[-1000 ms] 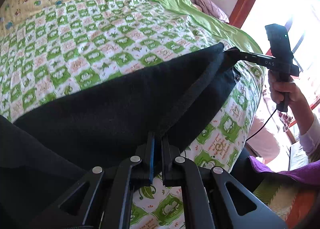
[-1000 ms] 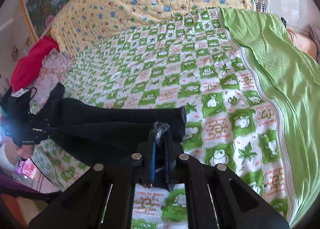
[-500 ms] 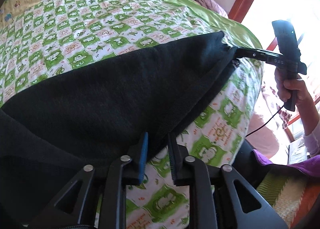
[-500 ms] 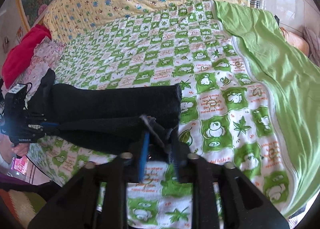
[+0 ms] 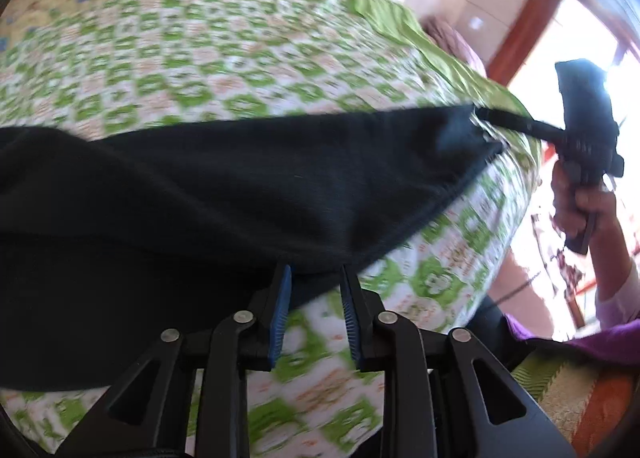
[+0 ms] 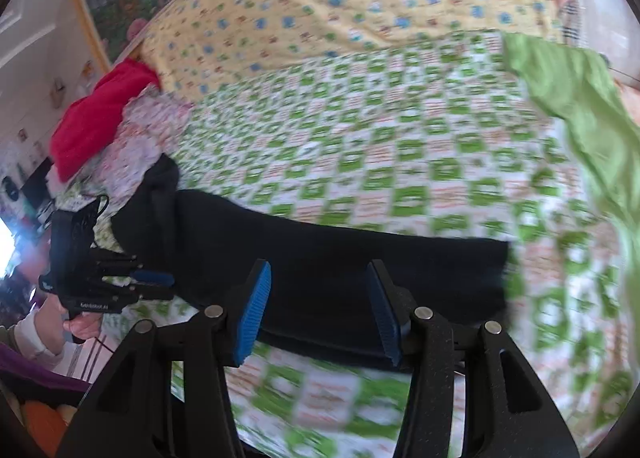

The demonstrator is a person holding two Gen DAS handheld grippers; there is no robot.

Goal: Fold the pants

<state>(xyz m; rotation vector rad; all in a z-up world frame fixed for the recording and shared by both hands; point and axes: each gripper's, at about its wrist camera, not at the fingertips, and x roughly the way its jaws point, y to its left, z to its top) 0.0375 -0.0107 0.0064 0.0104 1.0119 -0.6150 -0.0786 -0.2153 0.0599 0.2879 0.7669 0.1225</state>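
The black, soft fabric pants (image 6: 328,258) lie in a long, narrow strip along the near edge of the green-and-white checked quilt (image 6: 400,162) on the bed, long axis running from one gripper to the other. The left gripper (image 5: 314,310) sits at the wide waist end, the right gripper (image 6: 320,306) at the cuff end. Both sets of jaws are opening with nothing pinched, cloth just ahead.

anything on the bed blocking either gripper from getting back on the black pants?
Nothing visible. The black pants lie flat on the checked quilt, right ahead of both grippers. The left gripper and right gripper are opening, pads off the cloth. The red cloth sits off to the side.
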